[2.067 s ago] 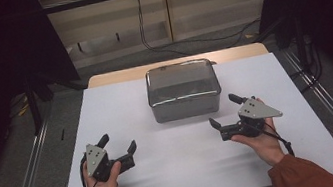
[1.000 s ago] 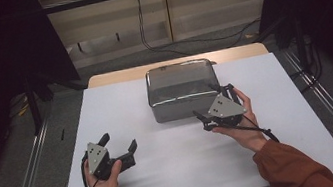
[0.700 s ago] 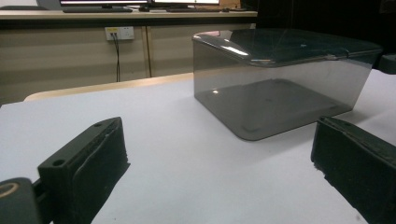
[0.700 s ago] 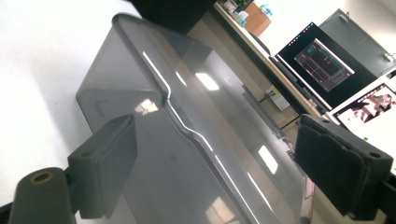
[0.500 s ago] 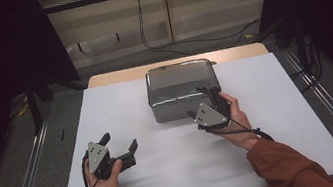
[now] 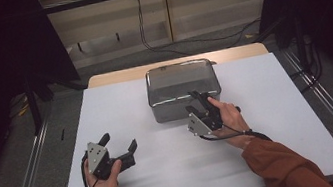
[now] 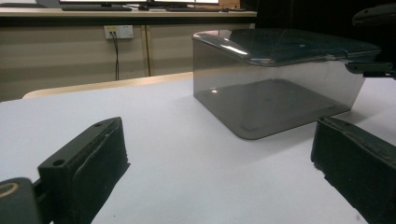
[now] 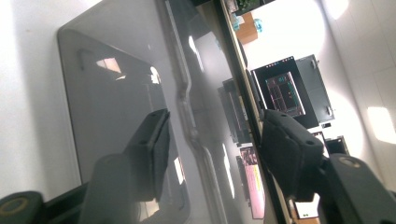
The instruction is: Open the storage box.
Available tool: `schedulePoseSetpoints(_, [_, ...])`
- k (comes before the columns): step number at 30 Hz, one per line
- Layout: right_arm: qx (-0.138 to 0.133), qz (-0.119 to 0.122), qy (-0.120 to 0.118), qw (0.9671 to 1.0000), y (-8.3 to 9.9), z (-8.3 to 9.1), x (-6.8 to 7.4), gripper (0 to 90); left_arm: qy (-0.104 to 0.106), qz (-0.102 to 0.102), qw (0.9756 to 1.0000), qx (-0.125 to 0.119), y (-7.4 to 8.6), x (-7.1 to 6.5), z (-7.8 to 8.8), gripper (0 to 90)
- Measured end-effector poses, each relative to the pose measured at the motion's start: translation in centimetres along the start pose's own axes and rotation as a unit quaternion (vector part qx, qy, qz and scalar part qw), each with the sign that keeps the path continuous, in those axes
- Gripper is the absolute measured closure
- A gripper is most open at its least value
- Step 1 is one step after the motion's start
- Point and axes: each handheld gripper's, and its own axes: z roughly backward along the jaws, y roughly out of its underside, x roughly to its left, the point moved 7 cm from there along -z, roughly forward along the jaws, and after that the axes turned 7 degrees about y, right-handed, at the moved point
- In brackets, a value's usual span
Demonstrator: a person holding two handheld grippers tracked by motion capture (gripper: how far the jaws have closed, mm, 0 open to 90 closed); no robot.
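A smoky grey see-through box (image 6: 183, 88) with a lid stands at the back middle of the white table (image 6: 278, 106). My right gripper (image 6: 192, 102) is rolled onto its side at the box's front edge. It is open, and in the right gripper view the lid's rim (image 8: 187, 107) runs between the two jaws of my right gripper (image 8: 212, 135), one over the front wall (image 8: 112, 102), one over the lid. My left gripper (image 6: 119, 140) rests open on the table at the front left, its jaws wide apart and pointing at the box (image 7: 275, 88).
A wooden tabletop edge (image 6: 116, 76) shows behind the white sheet. Cables (image 6: 143, 21) hang down to the floor behind the table. Metal rails (image 6: 31, 180) run along both sides. Bare white surface lies between the two grippers and to the right of the box.
My right gripper has moved left and forward from the open table to the box's front edge, rolling onto its side. The left gripper has stayed still.
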Motion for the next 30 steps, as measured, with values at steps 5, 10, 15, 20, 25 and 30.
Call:
schedulePoseSetpoints(5, [0.002, 0.038, 0.003, 0.9993, -0.1, -0.1, 0.5, 55.7, 0.001, -0.003, 1.0000, -0.001, 0.0, -0.1, -0.1, 3.3])
schedulePoseSetpoints(10, [0.008, 0.040, -0.001, 0.9992, 0.0, -0.3, 0.8, 61.5, 0.000, -0.005, 1.0000, 0.001, 0.0, 0.0, -0.1, 3.3])
schedulePoseSetpoints(15, [0.006, 0.071, 0.011, 0.9974, 0.0, -0.4, 1.1, 70.8, 0.002, -0.009, 1.0000, 0.002, 0.0, -0.1, -0.2, 3.3])
schedulePoseSetpoints(20, [0.007, 0.082, 0.014, 0.9965, 0.0, -0.5, 1.2, 74.9, 0.003, -0.009, 0.9999, 0.003, 0.1, -0.1, -0.2, 3.2])
schedulePoseSetpoints(25, [0.005, 0.092, 0.018, 0.9955, -0.1, -0.5, 1.2, 78.4, 0.000, -0.011, 0.9999, 0.012, 0.3, 0.0, -0.4, 3.2])
schedulePoseSetpoints(30, [0.004, 0.094, 0.018, 0.9954, -0.1, -0.5, 1.2, 78.8, 0.024, -0.021, 0.9993, 0.017, 0.4, -0.7, -0.7, 3.8])
